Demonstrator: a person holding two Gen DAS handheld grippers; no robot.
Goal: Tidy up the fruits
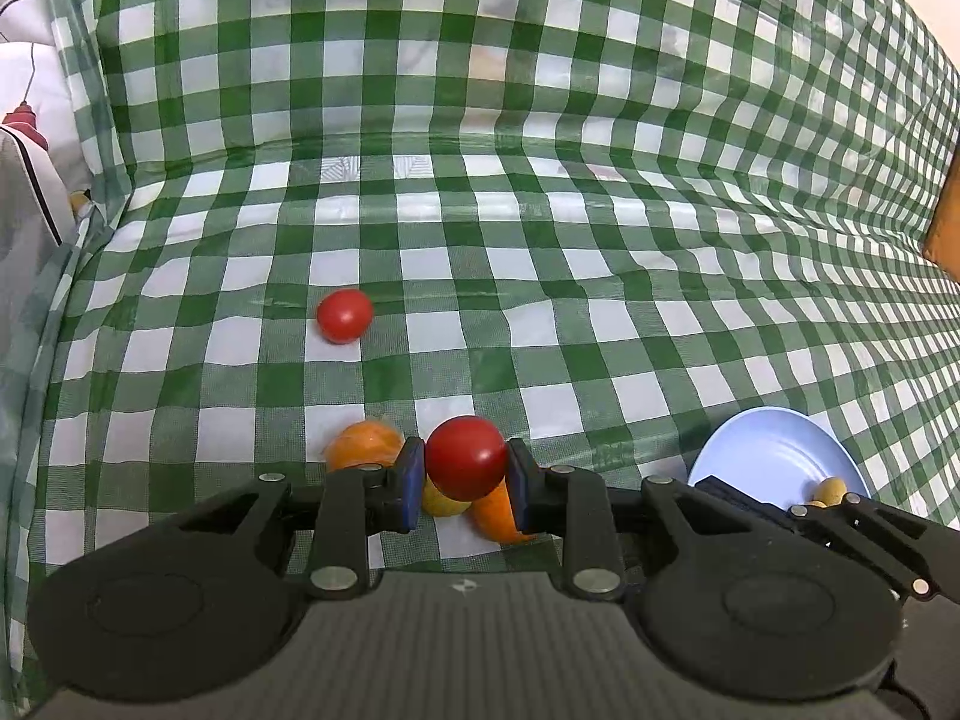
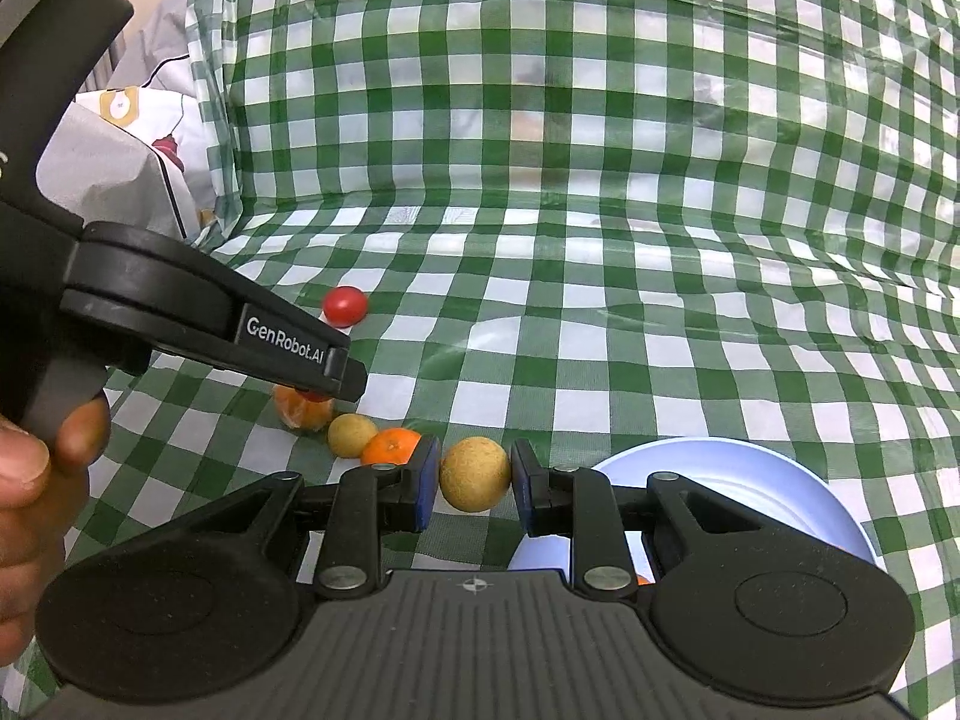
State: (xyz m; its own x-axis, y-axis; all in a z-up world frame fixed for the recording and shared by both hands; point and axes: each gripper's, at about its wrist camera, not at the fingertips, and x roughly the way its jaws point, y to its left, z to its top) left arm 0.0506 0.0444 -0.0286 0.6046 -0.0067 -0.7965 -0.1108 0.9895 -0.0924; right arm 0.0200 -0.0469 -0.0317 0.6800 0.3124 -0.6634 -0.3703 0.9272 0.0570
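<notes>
Mid-task: left claw (image 1: 467, 471) clamps a cherry tomato (image 1: 467, 456), right claw (image 2: 474, 480) clamps a longan (image 2: 475, 475) beside the blue plate (image 2: 774, 480); beyond them another tomato (image 1: 344, 315) and mandarins (image 2: 391, 446) remain on the desk (image 1: 600, 300).

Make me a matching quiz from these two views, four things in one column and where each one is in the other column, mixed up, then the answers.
Things:
1. tan fruit
2. held tomato
3. loose tomato
4. plate

Places:
A. alone on the cloth, farther back
B. between the left tongs
C. at the near right
D. between the right tongs

Pairs: 1-D, 2-B, 3-A, 4-C
</notes>
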